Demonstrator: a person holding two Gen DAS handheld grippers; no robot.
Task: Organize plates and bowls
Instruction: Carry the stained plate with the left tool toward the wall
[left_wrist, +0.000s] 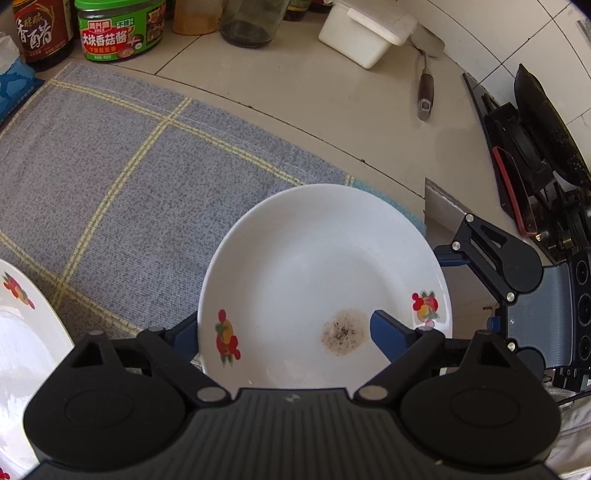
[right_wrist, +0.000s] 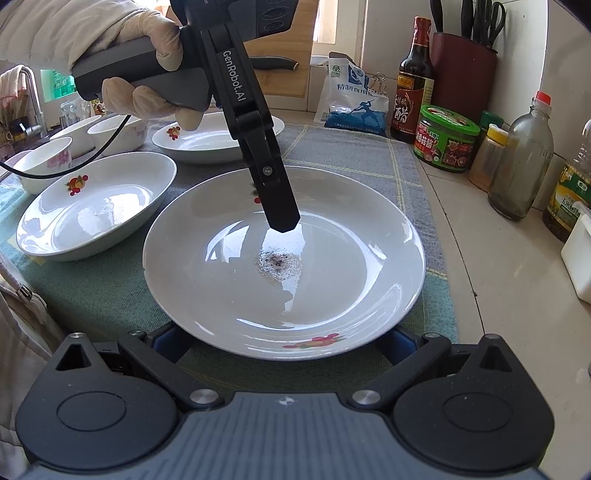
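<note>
Grasping step on stained plate (right_wrist: 351, 240): left claw (left_wrist: 284, 328) pinching far rim, right claw (right_wrist: 282, 339) spread by near rim; next, probably a level lift toward neighbouring plate (right_wrist: 96, 206).

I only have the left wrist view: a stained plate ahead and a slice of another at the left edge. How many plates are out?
Observer: Three. The stained plate, a second plate beside it, and a third plate behind.
Operator: Any bowls?
Observer: Yes, three bowls, clustered beyond the second plate.
Operator: What are the right gripper's fingers doing?
Observer: The right gripper is open. Its fingers sit low at the stained plate's near rim, spread apart and not clamping it.
</note>
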